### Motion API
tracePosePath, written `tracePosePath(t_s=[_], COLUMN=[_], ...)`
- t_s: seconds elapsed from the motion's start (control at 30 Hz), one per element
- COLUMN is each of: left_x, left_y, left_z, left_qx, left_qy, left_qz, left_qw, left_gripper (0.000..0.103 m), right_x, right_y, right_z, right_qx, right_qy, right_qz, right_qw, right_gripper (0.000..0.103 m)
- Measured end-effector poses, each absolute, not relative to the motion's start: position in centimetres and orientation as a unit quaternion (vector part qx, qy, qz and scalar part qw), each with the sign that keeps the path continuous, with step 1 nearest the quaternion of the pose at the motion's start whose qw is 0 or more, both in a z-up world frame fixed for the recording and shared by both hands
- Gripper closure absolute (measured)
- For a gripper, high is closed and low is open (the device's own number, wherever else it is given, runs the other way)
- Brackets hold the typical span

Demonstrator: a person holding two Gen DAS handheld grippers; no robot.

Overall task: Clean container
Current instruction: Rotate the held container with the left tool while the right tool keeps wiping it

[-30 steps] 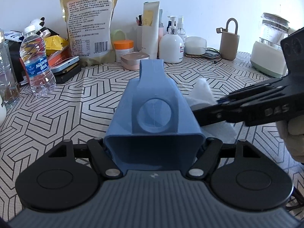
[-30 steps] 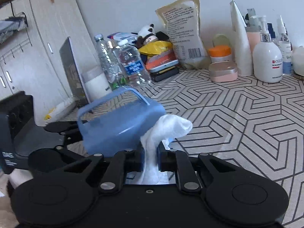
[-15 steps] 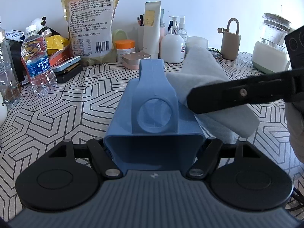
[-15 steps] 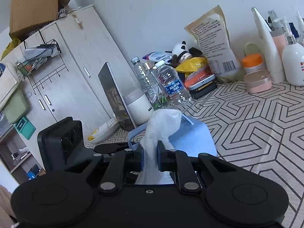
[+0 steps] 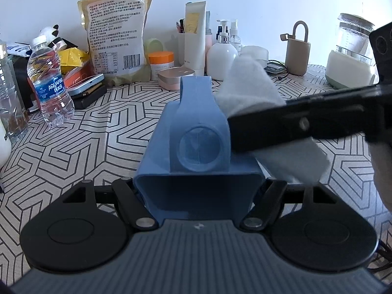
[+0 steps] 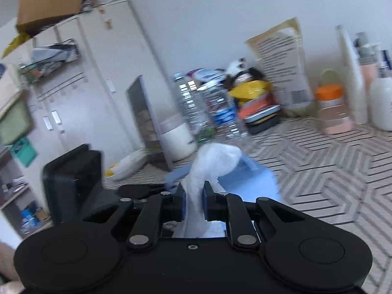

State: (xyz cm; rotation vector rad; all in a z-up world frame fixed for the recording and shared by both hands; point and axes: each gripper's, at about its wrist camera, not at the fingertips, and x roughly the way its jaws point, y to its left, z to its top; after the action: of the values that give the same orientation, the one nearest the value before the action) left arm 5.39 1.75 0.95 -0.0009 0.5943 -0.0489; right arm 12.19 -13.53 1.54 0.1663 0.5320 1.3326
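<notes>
A blue plastic container [image 5: 196, 132] with a strap handle and a round window lies lengthwise between the fingers of my left gripper [image 5: 198, 188], which is shut on it. My right gripper [image 6: 194, 203] is shut on a white wipe [image 6: 208, 164]. In the left wrist view the right gripper's black body [image 5: 306, 125] crosses from the right, and the white wipe [image 5: 250, 85] rests against the container's upper right side. In the blurred right wrist view the blue container [image 6: 250, 183] lies just beyond the wipe.
The patterned tablecloth [image 5: 98, 132] carries a water bottle [image 5: 49, 83], a large food bag [image 5: 115, 36], an orange-lidded jar [image 5: 161, 61], a pink case [image 5: 175, 77], pump bottles [image 5: 221, 56], a beige holder [image 5: 297, 54] and a kettle [image 5: 350, 51]. A white cabinet [image 6: 85, 85] stands left.
The right gripper has risen from beside the container to its upper right side with the wipe. The right wrist view has swung and blurred. The left gripper keeps its hold.
</notes>
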Motion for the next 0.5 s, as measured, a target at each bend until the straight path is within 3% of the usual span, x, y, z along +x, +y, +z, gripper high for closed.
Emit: tracePosePath(t_s=[0.13,0.5], left_x=[5.3,5.3], left_y=[1.6,1.3], left_z=[1.0,0.9], left_qx=[0.001,0.007], left_qy=[0.291,0.292], left_qz=[-0.026,-0.028], left_qw=[0.956,0.956], left_gripper=[0.03,0.03], right_x=[12.7,12.8], right_y=[-13.5,-13.7], right_z=[1.4,1.5], right_qx=[0.081,0.064], right_qy=[0.246,0.23], right_qz=[0.596,0.563], right_qw=[0.76,0.792], right_gripper=[0.092,0.092])
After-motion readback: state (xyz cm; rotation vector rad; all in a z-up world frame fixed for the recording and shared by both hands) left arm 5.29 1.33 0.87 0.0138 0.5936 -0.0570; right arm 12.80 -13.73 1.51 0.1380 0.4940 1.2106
